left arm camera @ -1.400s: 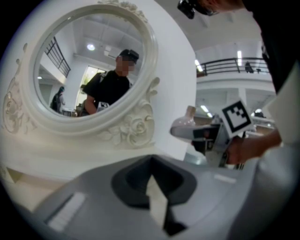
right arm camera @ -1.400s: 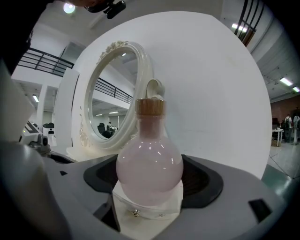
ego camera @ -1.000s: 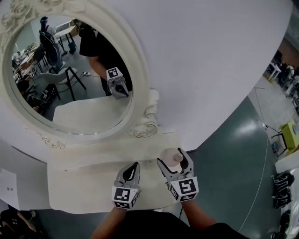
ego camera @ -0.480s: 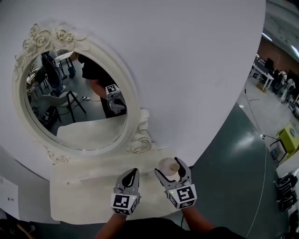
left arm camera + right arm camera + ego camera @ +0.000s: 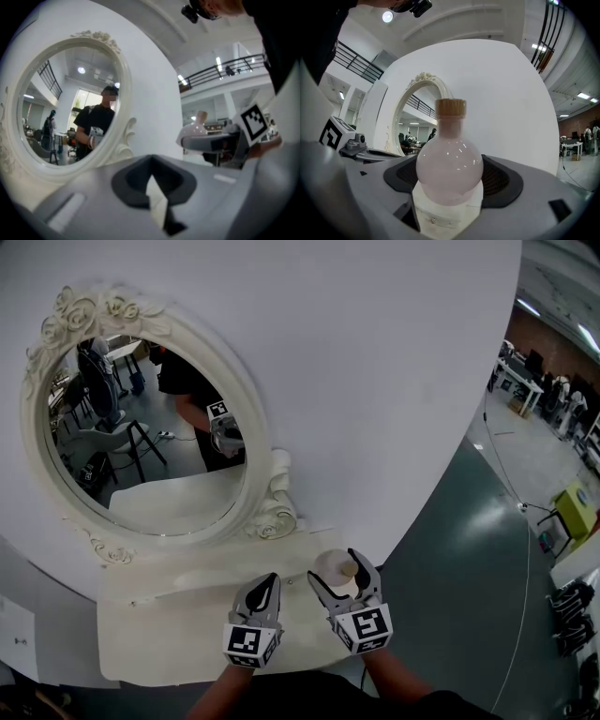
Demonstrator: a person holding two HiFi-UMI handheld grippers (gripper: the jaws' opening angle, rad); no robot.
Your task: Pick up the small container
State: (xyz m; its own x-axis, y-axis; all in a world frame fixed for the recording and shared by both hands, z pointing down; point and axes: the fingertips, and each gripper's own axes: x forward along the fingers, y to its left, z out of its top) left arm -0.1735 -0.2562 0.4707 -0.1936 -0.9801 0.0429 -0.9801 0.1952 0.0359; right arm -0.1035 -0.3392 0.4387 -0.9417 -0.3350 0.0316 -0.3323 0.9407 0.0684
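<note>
your right gripper (image 5: 335,566) clasps the small container (image 5: 449,168) by its round belly so the cork points up; your left gripper (image 5: 265,585) sits pinched shut, empty. the container is probably lifted.

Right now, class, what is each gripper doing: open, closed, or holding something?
Left gripper: jaws closed, nothing between them.
Right gripper: jaws closed on the small container, a round pink corked bottle.
</note>
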